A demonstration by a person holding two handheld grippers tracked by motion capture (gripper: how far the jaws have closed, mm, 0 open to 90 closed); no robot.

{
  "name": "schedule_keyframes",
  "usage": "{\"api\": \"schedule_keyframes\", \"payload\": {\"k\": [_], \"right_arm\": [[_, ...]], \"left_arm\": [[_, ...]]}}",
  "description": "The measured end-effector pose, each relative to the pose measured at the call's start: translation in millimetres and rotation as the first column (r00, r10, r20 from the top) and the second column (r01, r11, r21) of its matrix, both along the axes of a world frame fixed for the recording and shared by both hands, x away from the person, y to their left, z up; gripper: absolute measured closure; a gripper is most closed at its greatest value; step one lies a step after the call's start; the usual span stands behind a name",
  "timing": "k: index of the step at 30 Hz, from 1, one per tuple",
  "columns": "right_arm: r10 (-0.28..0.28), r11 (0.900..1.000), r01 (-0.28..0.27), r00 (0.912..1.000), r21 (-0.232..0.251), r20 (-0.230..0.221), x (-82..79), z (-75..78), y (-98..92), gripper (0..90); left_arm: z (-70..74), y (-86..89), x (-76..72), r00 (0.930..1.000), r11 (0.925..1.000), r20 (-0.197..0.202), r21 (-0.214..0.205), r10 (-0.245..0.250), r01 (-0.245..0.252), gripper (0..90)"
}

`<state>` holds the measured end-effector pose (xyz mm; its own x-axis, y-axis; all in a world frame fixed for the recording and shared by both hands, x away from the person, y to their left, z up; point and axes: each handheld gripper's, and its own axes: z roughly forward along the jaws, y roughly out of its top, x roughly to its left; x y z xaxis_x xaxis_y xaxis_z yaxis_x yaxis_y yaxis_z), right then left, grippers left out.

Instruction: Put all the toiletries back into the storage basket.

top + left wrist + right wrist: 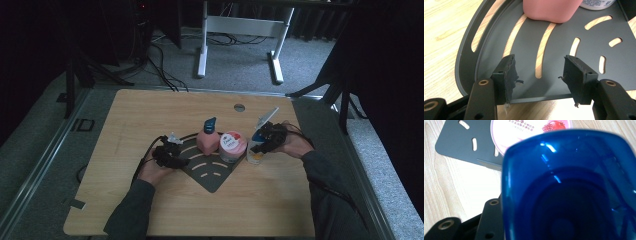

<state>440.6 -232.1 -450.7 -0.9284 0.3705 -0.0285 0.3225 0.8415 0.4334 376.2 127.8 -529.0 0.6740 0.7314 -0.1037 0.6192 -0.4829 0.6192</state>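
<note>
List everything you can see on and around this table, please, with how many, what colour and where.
Table: one, light wood, centre of the high view.
Slotted tray: one, dark grey, fan-shaped, mid-table.
Bottle: one, pink with a blue nozzle, on the tray's far part.
Round jar: one, pinkish, white lid with red fruit print, right of the pink bottle.
Blue-capped bottle: one, pale with orange base, off the tray's right edge, at the right gripper.
Desk frame: one, white, on the grey carpet beyond.
Cables: several, black, on the carpet.
Left gripper: one, black, jaws open over the tray's near edge.
Right gripper: one, black, around the blue cap.
Forearms: two, dark sleeves, from the bottom.
</note>
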Motion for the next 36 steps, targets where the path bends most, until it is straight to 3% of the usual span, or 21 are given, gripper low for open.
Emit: {"api": "schedule_keyframes", "payload": {"k": [16,26,36], "right_arm": [[0.014,0.9999,-0.014,0.9996,0.005,0.026,-5.8,-0.2,-1.2,53.8],[0.043,0.9991,-0.043,0.9989,-0.005,0.016,-12.4,0.7,1.8,54.1],[0.062,0.9976,-0.062,0.9981,0.029,0.002,-18.2,-1.1,1.3,54.2]], "left_arm": [[-0.4,-0.2,0.1,1.0,1.0,0.001,-0.002,0.001,-0.001,43.5],[-0.5,-0.5,0.2,1.0,1.0,0.001,-0.002,0.0,0.0,43.4],[-1.0,-0.9,0.8,1.0,1.0,-0.001,0.0,0.0,0.0,43.3]]}}
